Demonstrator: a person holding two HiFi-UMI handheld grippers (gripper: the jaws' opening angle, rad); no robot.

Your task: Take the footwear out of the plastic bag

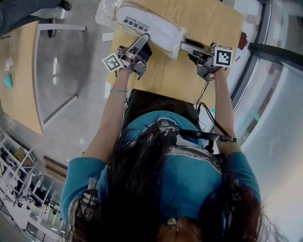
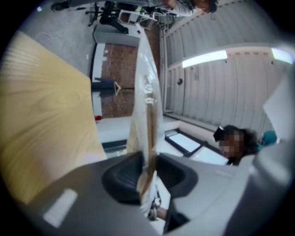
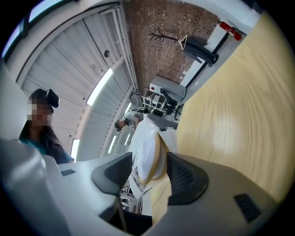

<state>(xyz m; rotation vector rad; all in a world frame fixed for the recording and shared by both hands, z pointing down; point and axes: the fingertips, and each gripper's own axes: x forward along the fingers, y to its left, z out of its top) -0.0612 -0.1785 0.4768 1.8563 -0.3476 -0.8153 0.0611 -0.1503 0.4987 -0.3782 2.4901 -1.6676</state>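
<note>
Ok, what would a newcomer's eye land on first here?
The clear plastic bag with flat white footwear inside spans between both grippers over the light wooden table. The left gripper pinches the bag's thin edge between its jaws. The right gripper has its jaws wide apart, with the bag's other end between them but not pressed.
</note>
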